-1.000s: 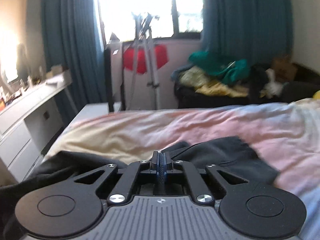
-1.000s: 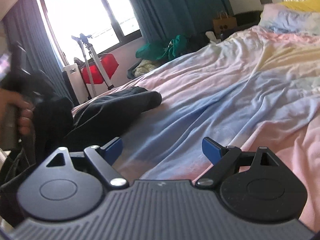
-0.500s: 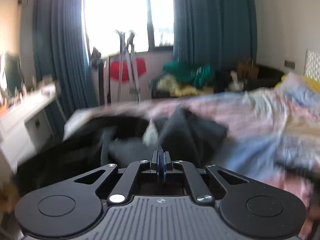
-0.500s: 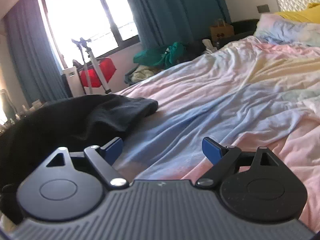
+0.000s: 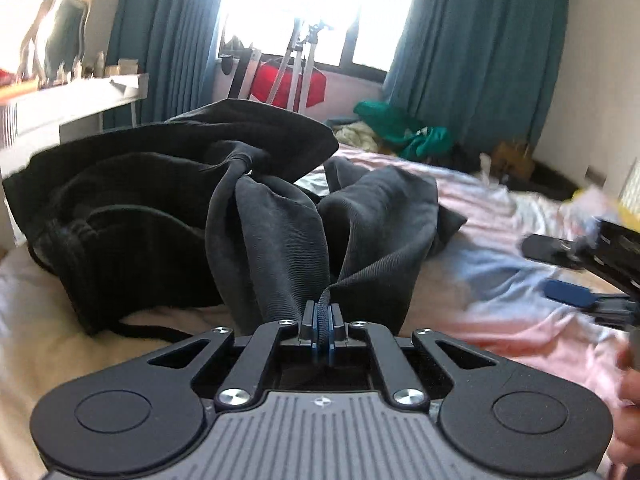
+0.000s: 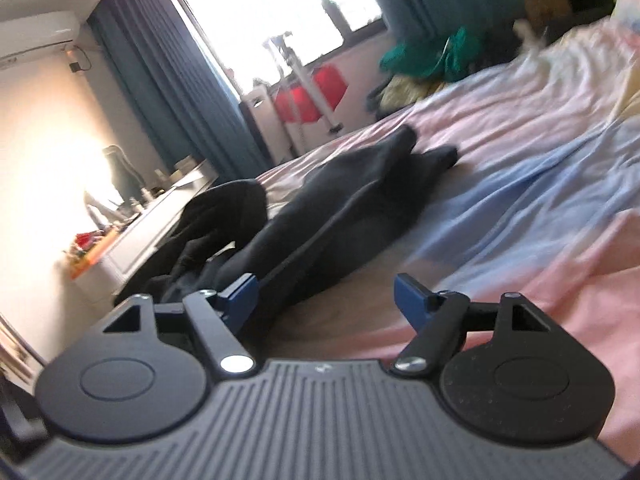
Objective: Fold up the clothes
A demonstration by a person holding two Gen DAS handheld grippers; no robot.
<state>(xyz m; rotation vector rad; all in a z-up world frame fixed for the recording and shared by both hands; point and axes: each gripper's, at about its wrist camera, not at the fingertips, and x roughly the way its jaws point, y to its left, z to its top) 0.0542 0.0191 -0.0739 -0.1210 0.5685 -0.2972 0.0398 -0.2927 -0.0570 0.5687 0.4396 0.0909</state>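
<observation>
No readable writing or labels appear. Your left tool (image 5: 322, 330) pinches a fold of the dark garment (image 5: 256, 216), which lies bunched on the bed (image 5: 500, 320). Your right tool (image 6: 326, 300) has just been closing but stands spread, the garment's edge between its jaws, untouched.

Teal curtains (image 5: 472, 52), white desk (image 5: 76, 98)

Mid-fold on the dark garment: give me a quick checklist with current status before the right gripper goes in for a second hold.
1. Left gripper shut on the dark garment: ok, edge pinched between the pads.
2. Right gripper free: ok, nothing between its fingers; its jaws have just been closing somewhat.
3. Garment spread flat: not ok, bunched and twisted on the bedsheet.
4. Second edge to grab identified: cannot tell, folds hide the hems.
5. Path to the garment clear: ok, only bare sheet ahead of the right gripper.
</observation>
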